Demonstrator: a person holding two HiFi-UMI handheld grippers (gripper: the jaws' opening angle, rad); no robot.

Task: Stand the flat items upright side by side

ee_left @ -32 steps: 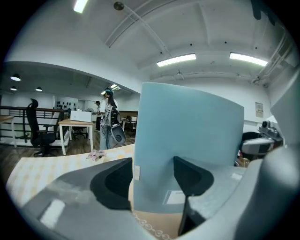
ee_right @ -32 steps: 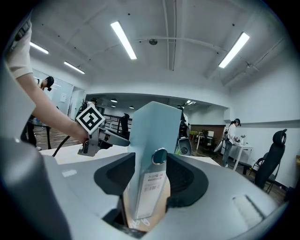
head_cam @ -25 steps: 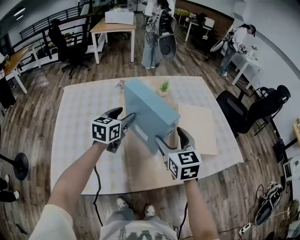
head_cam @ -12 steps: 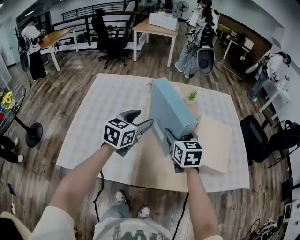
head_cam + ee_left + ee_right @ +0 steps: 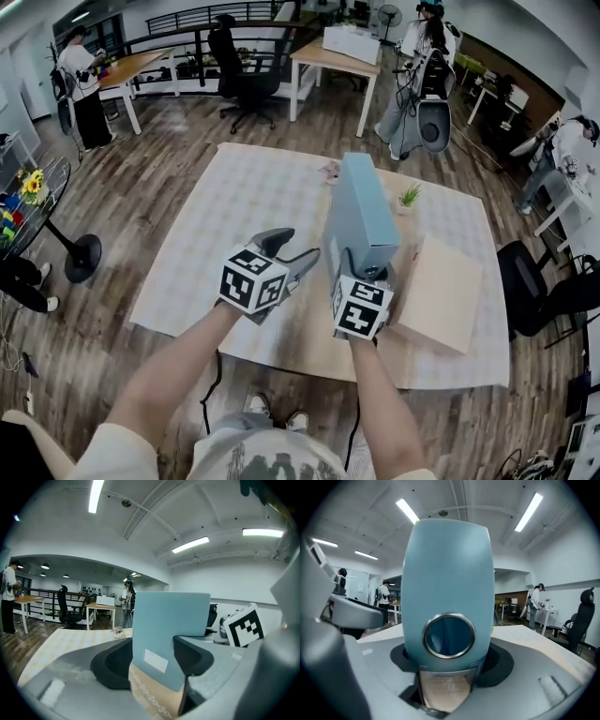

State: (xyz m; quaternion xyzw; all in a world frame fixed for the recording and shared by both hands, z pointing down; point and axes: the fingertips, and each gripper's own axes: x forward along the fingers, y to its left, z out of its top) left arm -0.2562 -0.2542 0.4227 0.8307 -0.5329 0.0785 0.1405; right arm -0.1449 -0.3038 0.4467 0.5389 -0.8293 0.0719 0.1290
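Note:
A tall blue binder (image 5: pixel 361 211) stands upright on the patterned tablecloth (image 5: pixel 216 234), its spine toward me. My right gripper (image 5: pixel 361 274) is at the near end of the spine. Its jaws are closing, and the spine with its metal finger ring (image 5: pixel 447 637) sits between the pads and touches both. My left gripper (image 5: pixel 292 246) hovers open just left of the binder, pointing at its broad blue face (image 5: pixel 168 630) and holding nothing. A flat tan folder (image 5: pixel 441 291) lies on the table right of the binder.
A small potted plant (image 5: pixel 409 197) and a little pink object (image 5: pixel 328 172) stand behind the binder. The table ends close in front of me. Office chairs (image 5: pixel 539 291), desks (image 5: pixel 347 56) and people (image 5: pixel 80 89) surround it on the wooden floor.
The binder has gone from leaning to upright. My right gripper moved from its lower side to the near spine end and its jaws narrowed. The left gripper stayed open beside it.

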